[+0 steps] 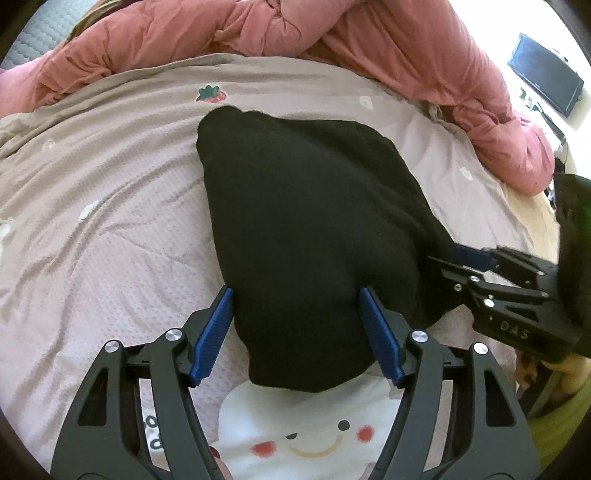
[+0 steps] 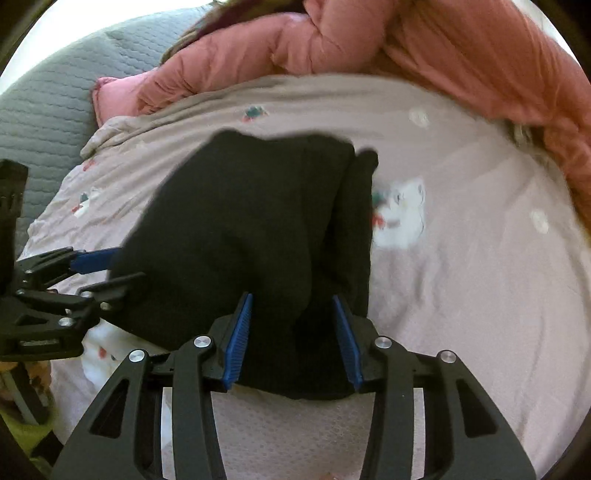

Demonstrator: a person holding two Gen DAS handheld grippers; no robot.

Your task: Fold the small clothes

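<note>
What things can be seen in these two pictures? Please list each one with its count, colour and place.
black knitted garment: one, black, middle of the bed, partly folded.
printed bed cover: one, pale pinkish-beige with cartoon prints, under the garment.
pink quilted duvet: one, salmon pink, bunched along the far edge.
grey quilted pad: one, grey, far left in the right wrist view.
dark flat screen: one, black, far right.
left gripper: black, blue pads, jaws astride the garment's near end.
right gripper: same, jaws astride the garment's near edge.

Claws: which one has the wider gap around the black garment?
The left claw: its blue pads stand far apart astride the black garment. The right claw brackets a narrower bunch.
</note>
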